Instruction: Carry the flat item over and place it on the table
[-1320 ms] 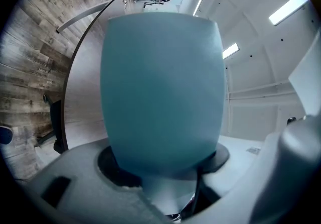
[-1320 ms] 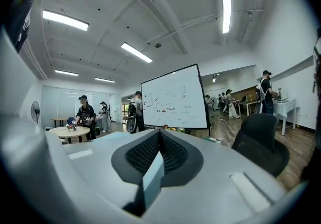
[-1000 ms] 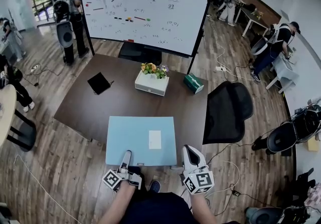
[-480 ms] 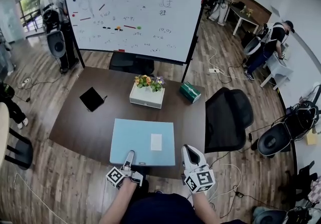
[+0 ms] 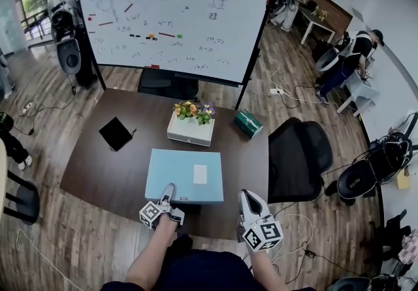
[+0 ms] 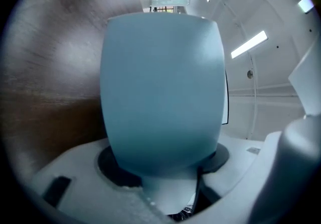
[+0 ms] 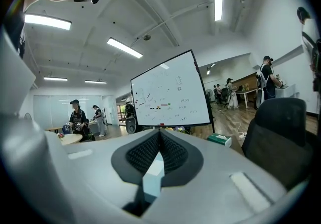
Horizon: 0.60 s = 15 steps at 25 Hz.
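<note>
Set-down step | my left hand-held gripper (image 5: 168, 193) pinches pale-blue flat rectangular board (image 5: 185, 175) over dark-brown wooden bench (image 5: 104, 166) | right hand-held gripper (image 5: 247, 197) pressed together | next, likely: lower, release.

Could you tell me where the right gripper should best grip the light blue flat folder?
Grip the light blue flat folder at its near edge, right of where the left gripper clamps it, bringing the right gripper in level from the person's side. It is thin and lies flat over the brown table, so probably only an edge fits between jaws.
</note>
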Each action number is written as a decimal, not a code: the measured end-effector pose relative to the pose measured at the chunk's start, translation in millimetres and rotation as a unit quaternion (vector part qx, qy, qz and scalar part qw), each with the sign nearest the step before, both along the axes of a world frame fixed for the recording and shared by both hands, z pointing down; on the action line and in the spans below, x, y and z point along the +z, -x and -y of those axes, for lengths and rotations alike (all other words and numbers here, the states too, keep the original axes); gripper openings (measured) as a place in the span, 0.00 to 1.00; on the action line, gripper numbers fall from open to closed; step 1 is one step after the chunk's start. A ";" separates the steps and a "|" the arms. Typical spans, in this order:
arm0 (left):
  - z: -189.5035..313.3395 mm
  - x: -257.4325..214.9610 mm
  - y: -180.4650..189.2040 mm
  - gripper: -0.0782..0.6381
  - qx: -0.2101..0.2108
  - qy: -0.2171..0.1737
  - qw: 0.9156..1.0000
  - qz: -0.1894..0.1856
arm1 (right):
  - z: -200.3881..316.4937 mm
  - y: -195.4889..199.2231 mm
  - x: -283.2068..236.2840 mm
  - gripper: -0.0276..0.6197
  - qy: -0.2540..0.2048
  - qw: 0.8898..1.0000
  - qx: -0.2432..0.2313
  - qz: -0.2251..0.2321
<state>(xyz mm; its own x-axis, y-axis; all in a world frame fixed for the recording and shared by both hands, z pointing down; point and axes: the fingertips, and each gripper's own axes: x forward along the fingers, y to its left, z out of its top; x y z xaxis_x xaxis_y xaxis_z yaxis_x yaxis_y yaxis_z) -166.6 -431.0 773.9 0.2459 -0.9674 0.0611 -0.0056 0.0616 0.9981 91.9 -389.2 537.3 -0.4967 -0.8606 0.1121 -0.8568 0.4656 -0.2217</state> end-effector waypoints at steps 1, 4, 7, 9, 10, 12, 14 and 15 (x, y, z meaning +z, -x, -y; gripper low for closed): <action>6.3 4.6 -0.2 0.47 0.003 0.001 1.000 0.000 | 0.5 -2.6 1.5 0.06 0.003 1.000 0.002 0.002; 23.5 19.1 0.9 0.47 0.015 0.007 1.000 -0.001 | 5.7 -7.5 3.8 0.06 0.010 1.000 0.009 0.002; 38.4 30.9 0.2 0.47 0.040 0.013 0.999 0.001 | 9.9 -9.2 3.8 0.06 0.012 1.000 0.014 0.001; 43.3 39.1 -1.6 0.47 0.053 0.020 0.998 0.008 | 9.8 -10.8 3.6 0.06 0.012 1.000 0.017 0.000; 43.8 43.7 -1.7 0.47 0.054 0.028 0.998 0.009 | 9.0 -11.4 4.3 0.06 0.013 1.000 0.017 -0.001; 43.8 55.0 0.3 0.47 0.052 0.046 0.998 0.007 | 7.8 -12.4 6.8 0.06 0.017 1.000 0.019 -0.002; 47.7 64.4 0.9 0.47 0.050 0.055 0.997 -0.001 | 9.3 -13.6 8.3 0.06 0.019 1.000 0.023 -0.003; 51.6 68.0 0.8 0.47 0.050 0.057 0.997 -0.009 | 11.0 -13.6 8.6 0.06 0.019 1.000 0.024 -0.004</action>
<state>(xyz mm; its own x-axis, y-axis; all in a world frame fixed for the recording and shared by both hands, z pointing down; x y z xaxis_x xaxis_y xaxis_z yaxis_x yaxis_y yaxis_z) -167.4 -482.6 841.8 0.3430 -0.9249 0.1643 0.0002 0.1750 0.9846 105.5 -400.2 545.9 -0.4545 -0.8782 0.1486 -0.8794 0.4159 -0.2318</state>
